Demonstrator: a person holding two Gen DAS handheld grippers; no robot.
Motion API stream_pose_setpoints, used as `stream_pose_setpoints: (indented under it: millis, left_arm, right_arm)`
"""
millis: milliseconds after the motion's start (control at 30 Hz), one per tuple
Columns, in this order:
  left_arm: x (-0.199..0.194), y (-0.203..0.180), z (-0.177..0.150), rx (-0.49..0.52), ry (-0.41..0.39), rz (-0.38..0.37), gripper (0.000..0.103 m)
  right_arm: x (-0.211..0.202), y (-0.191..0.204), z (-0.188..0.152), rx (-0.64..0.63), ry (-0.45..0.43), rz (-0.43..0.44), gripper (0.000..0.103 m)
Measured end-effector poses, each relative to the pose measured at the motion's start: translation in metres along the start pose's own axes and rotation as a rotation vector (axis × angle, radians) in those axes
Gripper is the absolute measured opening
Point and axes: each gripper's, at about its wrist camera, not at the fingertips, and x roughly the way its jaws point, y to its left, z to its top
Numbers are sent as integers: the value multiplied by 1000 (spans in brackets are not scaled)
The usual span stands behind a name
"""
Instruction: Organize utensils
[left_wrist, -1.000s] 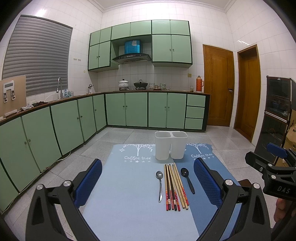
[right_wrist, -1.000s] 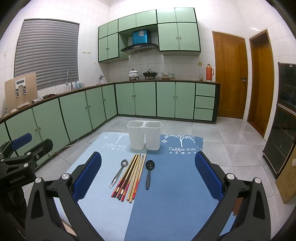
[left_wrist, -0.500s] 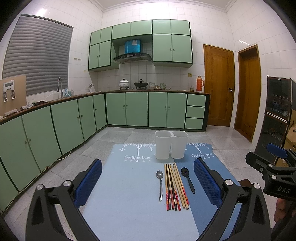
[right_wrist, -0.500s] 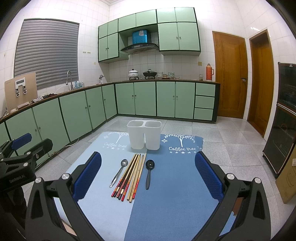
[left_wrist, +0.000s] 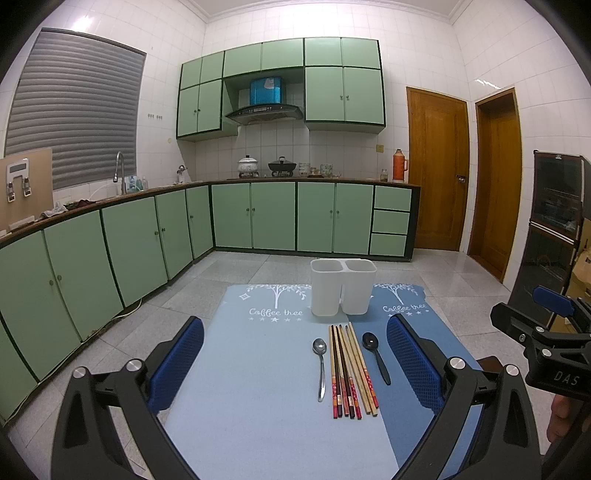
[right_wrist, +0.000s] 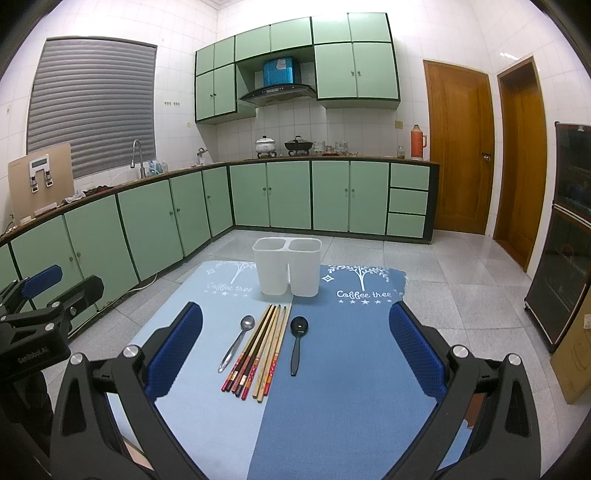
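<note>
A white two-compartment holder (left_wrist: 341, 291) (right_wrist: 287, 266) stands empty at the far end of a blue mat (left_wrist: 258, 369) (right_wrist: 351, 369). In front of it lie a metal spoon (left_wrist: 320, 363) (right_wrist: 236, 341), several chopsticks (left_wrist: 351, 373) (right_wrist: 260, 349) side by side, and a black spoon (left_wrist: 376, 356) (right_wrist: 296, 341). My left gripper (left_wrist: 295, 363) is open and empty, above the mat's near part. My right gripper (right_wrist: 295, 356) is open and empty, also short of the utensils. The right gripper shows at the right edge of the left wrist view (left_wrist: 546, 339); the left gripper shows at the left edge of the right wrist view (right_wrist: 37, 317).
The mat covers a table whose edges drop to a tiled floor. Green kitchen cabinets (left_wrist: 258, 218) run along the left and back. Wooden doors (left_wrist: 437, 170) and a dark appliance cabinet (left_wrist: 557, 229) stand at the right.
</note>
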Motion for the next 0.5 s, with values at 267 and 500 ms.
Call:
stream_pose_setpoints:
  millis: [267,500]
  left_arm:
    - [2,-1,-3,0,9,1,97]
    - [13,0,-1,8,32,8,97]
  right_arm:
    - [10,-1,-15,5,8,1,98]
    - [21,-4,-12,7,41,-12,98]
